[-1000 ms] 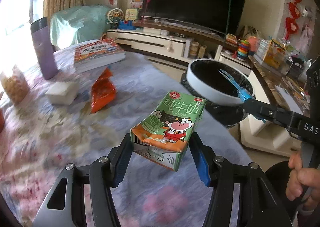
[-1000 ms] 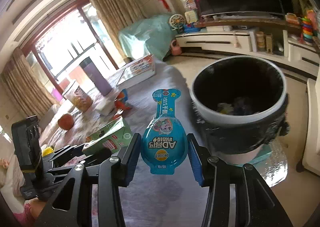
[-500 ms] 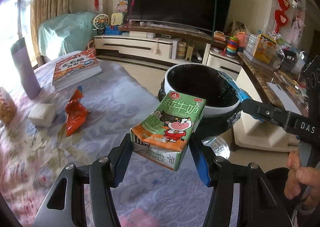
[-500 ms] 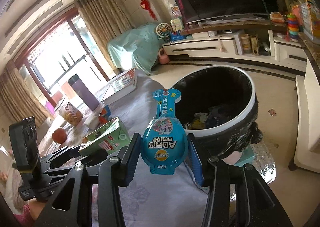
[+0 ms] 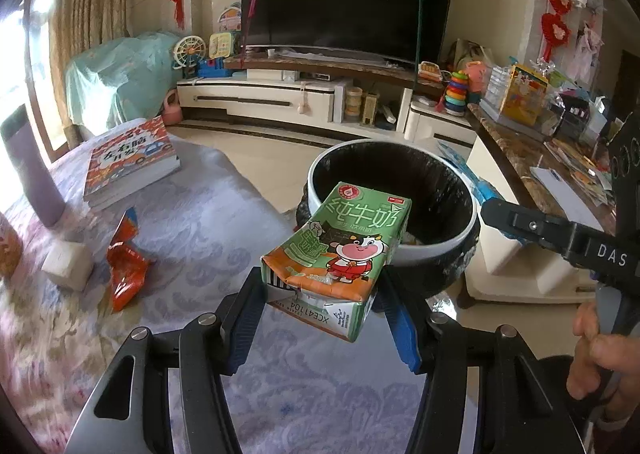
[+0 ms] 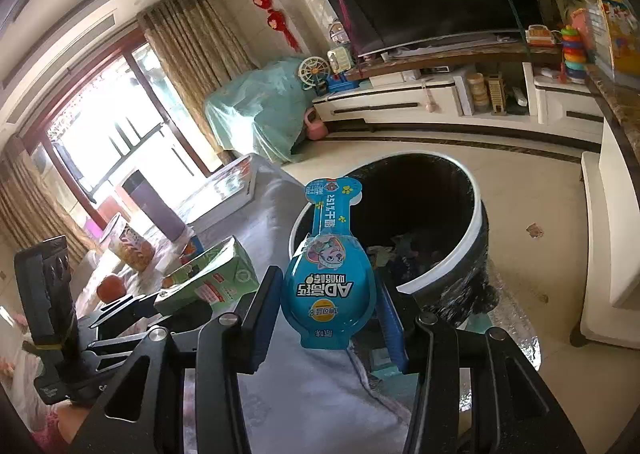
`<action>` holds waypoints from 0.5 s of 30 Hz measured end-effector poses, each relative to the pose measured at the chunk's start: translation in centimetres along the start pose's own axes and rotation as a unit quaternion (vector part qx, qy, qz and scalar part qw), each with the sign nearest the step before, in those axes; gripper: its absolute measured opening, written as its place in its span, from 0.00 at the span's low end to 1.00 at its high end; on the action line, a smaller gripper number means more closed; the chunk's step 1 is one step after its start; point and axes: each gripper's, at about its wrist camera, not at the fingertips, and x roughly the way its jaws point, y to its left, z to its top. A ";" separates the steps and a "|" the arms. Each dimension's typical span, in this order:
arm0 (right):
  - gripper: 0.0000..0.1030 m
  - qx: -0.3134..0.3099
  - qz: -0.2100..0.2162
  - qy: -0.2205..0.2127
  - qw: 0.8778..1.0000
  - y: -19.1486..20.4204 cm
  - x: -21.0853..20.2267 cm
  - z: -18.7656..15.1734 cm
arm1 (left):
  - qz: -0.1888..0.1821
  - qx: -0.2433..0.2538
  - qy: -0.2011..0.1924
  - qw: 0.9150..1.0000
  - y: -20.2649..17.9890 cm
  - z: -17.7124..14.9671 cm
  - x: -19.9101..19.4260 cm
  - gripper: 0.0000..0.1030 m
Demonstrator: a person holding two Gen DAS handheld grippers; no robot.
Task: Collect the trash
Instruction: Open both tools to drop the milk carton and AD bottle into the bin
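a living room with a dark television behind; a table [image 5: 208, 214] under a floral cloth runs to its far edge, where a black-lined trash bin [image 5: 460, 246] stands on the floor just beyond. the left gripper [image 5: 320, 296] is clamped on a green milk carton [image 5: 340, 242], held near the bin's rim. the right gripper [image 6: 328, 306] is clamped on a blue snack pack [image 6: 328, 286], also by the bin. some trash already lies inside. an orange wrapper [image 5: 124, 258] lies on the table, near its left edge, uncollected; both held pieces are not yet dropped.
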 end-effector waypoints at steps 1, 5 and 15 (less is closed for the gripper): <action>0.45 0.001 -0.001 -0.001 1.000 -0.2 0.0 0.1 | 0.000 0.000 -0.001 1.000 -0.1 0.2 0.1 0.54; 0.45 0.005 -0.005 -0.004 1.000 -0.9 0.1 0.5 | -0.003 0.001 -0.002 1.000 -0.4 0.8 0.8 0.54; 0.45 0.015 -0.012 -0.003 1.000 -2.2 0.8 1.5 | -0.005 0.011 0.001 1.000 -1.3 2.1 2.4 0.54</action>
